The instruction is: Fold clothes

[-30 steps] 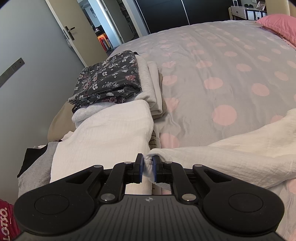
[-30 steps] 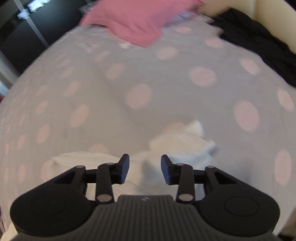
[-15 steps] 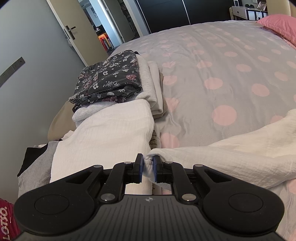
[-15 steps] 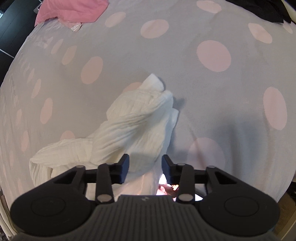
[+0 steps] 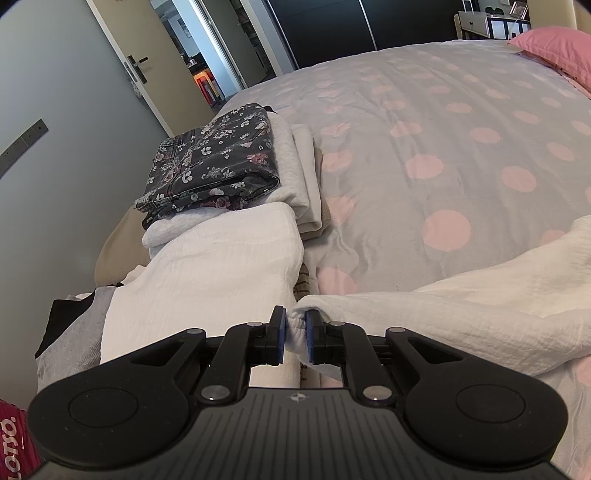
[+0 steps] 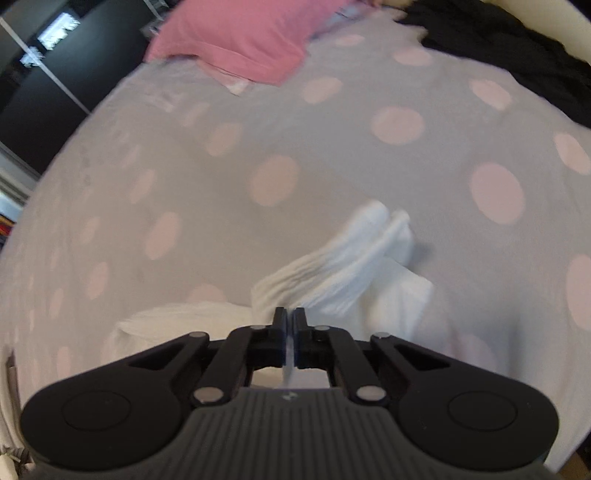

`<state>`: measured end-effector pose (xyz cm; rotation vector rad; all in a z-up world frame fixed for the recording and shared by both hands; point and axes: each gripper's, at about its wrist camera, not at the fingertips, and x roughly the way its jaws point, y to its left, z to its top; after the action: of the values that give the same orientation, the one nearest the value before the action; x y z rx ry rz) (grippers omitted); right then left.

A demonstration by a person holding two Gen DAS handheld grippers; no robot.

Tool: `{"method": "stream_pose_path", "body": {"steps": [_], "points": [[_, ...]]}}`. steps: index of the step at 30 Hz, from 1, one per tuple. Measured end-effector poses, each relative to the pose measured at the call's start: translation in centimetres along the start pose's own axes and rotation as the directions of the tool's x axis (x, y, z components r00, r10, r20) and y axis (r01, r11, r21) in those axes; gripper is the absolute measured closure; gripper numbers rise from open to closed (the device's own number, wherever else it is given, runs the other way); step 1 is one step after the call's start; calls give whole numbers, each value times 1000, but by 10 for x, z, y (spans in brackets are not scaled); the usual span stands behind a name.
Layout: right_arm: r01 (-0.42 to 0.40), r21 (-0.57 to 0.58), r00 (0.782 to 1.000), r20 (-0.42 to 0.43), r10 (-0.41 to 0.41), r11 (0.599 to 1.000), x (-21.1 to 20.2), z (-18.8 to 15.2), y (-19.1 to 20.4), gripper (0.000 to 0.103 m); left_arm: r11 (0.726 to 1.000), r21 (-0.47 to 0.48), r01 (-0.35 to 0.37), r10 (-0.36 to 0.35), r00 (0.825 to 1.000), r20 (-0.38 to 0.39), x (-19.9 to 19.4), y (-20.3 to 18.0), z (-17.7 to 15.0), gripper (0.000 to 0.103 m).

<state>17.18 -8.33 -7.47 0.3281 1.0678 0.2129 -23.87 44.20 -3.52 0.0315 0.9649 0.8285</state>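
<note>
Gripping, left tool (image 5: 296, 329): clamped on white garment (image 5: 461, 310) edge.
Right tool (image 6: 289, 325): pinching same garment (image 6: 343, 273), bed (image 6: 258, 147) ahead.

Blurred, cropped, covered

Right wrist view is motion-blurred; the pillow (image 6: 236, 37) smears at top. In the left view, the garment (image 5: 461, 310) runs off the right edge and a red bag (image 5: 13, 446) is cropped lower left.

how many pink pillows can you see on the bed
1. The pink pillow lies at the far right of the bed in the left wrist view, and at top centre in the right wrist view. Others may lie out of frame.
</note>
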Motion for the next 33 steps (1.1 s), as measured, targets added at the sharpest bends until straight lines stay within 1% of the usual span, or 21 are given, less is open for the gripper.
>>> {"method": "stream_pose_path", "body": {"steps": [2,3,9,10,11,12,13,15,19,22,25,29,33], "points": [[-55,-39,998,38,57,998,-5,2,13,99,1000,1,-2,2,1000,-1,0,-1,0,93],[-66,-46,997,45,68,997,-6,3,16,99,1000,3,-3,3,1000,-2,0,-1,0,93],[-92,-58,994,58,96,994,-8,6,29,99,1000,4,-3,3,1000,-3,-1,-2,0,93],[-97,-60,993,60,100,993,-8,6,31,93,1000,3,-2,2,1000,-3,-1,-2,0,93],[-101,-62,993,62,105,993,-8,7,33,92,1000,2,-1,1,1000,-3,-2,-1,0,93],[-92,-56,993,65,96,994,-9,7,31,88,1000,1,0,0,1000,-3,-2,-1,-1,93],[-80,-46,994,72,83,996,-10,8,26,80,1000,0,1,-1,1000,-2,-2,-1,-1,93],[-55,-25,995,87,57,998,-11,11,16,75,1000,-3,3,-3,1000,-2,-2,1,-1,93],[12,22,994,104,-14,1000,-12,16,-14,75,1000,-4,1,-1,1000,-5,-1,2,-3,92],[88,45,992,86,-92,995,-7,16,-37,75,1000,-1,-2,2,1000,-11,-1,2,-3,92],[158,54,985,55,-161,986,0,15,-59,75,1000,0,-5,5,1000,-13,-1,1,-3,92],[202,37,979,-3,-202,979,15,11,-79,75,1000,8,-15,15,1000,-22,3,0,-3,92],[197,61,979,-71,-193,978,32,6,-93,75,999,20,-25,26,999,-31,7,-4,-2,92]]}}
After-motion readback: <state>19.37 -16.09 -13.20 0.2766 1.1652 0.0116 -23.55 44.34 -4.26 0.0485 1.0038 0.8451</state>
